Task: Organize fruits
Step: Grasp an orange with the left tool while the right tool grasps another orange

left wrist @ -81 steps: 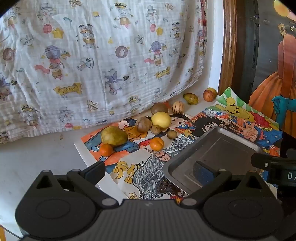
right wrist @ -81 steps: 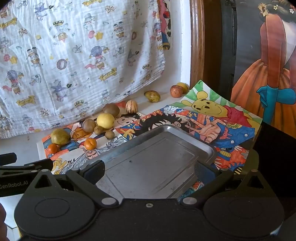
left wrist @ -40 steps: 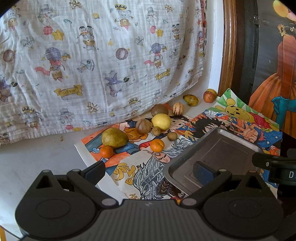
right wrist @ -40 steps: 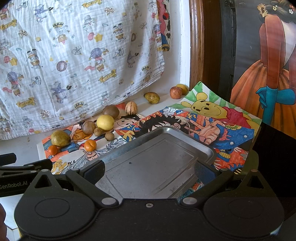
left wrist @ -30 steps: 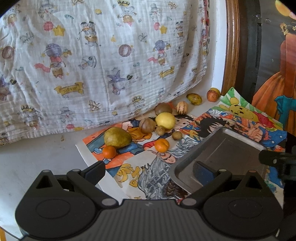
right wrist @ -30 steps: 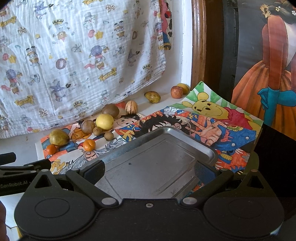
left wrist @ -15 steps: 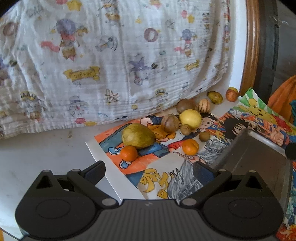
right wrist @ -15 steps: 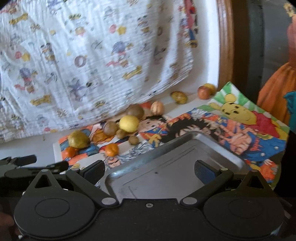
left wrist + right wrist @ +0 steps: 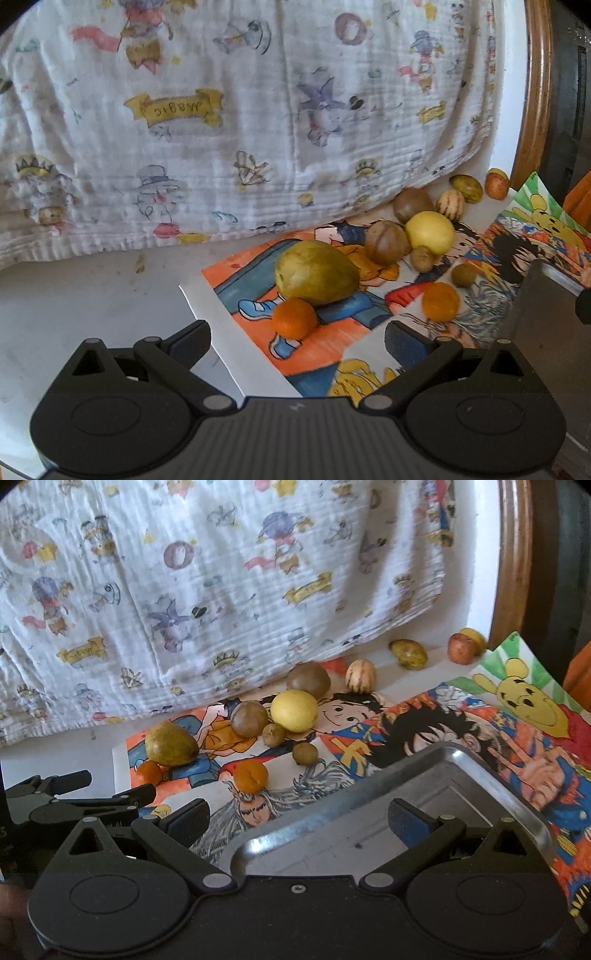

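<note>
So the fruits are all loose on a cartoon poster (image 9: pixel 332 332) spread over a pale worktop (image 9: pixel 74 295). Closest to the left hand-held gripper (image 9: pixel 297 341) is a small orange (image 9: pixel 294 318), sitting just ahead of the gap between the fingers and touching a big green pear (image 9: pixel 317 272) behind it. A second orange (image 9: pixel 440 301) lies off to the right, near a little brownish-green fruit (image 9: pixel 464 275). Further back there's a cluster: a brown round fruit (image 9: pixel 386 242) right beside a yellow lemon (image 9: pixel 429 232), with another small greenish one (image 9: pixel 422 258) tucked in front of them, then a darker brown fruit (image 9: pixel 413 204) and a striped pale one (image 9: pixel 450 205) by the hem of a cartoon-print cloth (image 9: pixel 258 110) hanging behind. Two or three more fruits sit apart near a wooden frame (image 9: pixel 535 92). A metal tray (image 9: pixel 461 768) lies on the poster right under the right hand-held gripper (image 9: pixel 299 821), nothing in it. Both grippers have their jaws spread wide with nothing between them. The left one also shows up at the left edge of the right wrist view.
</note>
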`<control>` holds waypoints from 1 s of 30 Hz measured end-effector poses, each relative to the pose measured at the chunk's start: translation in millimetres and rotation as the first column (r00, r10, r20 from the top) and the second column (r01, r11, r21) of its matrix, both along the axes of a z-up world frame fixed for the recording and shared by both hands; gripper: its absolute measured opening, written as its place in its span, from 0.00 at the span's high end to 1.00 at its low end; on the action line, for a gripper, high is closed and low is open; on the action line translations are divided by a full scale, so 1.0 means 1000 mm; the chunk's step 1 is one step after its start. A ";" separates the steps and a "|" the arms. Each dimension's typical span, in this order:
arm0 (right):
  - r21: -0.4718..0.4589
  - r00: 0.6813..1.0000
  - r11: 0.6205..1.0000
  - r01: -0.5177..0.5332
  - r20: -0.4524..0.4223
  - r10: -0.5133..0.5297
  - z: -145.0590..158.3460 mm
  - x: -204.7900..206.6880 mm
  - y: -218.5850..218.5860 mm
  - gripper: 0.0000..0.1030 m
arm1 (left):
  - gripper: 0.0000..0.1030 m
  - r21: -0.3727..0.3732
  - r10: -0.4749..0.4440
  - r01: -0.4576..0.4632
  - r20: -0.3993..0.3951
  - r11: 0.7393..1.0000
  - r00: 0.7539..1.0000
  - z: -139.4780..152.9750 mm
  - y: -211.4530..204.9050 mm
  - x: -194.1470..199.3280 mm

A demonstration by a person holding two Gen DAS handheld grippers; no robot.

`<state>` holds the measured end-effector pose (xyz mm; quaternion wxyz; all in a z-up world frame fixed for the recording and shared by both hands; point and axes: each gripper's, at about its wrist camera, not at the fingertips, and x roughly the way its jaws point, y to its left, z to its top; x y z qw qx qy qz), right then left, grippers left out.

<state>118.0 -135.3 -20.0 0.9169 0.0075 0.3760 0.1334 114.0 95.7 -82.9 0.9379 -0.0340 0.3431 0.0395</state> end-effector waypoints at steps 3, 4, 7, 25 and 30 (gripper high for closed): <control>0.052 0.999 0.998 -0.025 -0.042 0.027 -0.005 0.015 0.004 0.06 | 0.01 0.013 0.000 0.000 0.006 1.000 1.000 -0.006 0.004 0.008; 0.066 0.998 0.997 -0.032 -0.056 0.036 -0.008 0.020 0.005 0.10 | 0.01 0.011 -0.004 0.004 0.009 1.000 1.000 -0.008 0.005 0.011; 0.044 0.997 0.998 -0.042 -0.063 0.044 -0.014 0.030 0.015 0.11 | 0.03 0.016 -0.012 0.012 -0.001 1.000 1.000 -0.013 0.007 0.018; 0.011 0.991 0.994 -0.112 -0.079 0.112 -0.048 0.076 0.039 0.28 | 0.35 0.039 -0.045 0.046 -0.035 0.998 0.998 -0.038 -0.001 0.042; -0.011 0.988 0.991 -0.133 -0.074 0.132 -0.054 0.082 0.043 0.29 | 0.57 0.044 -0.047 0.048 -0.021 0.998 0.999 -0.036 -0.002 0.045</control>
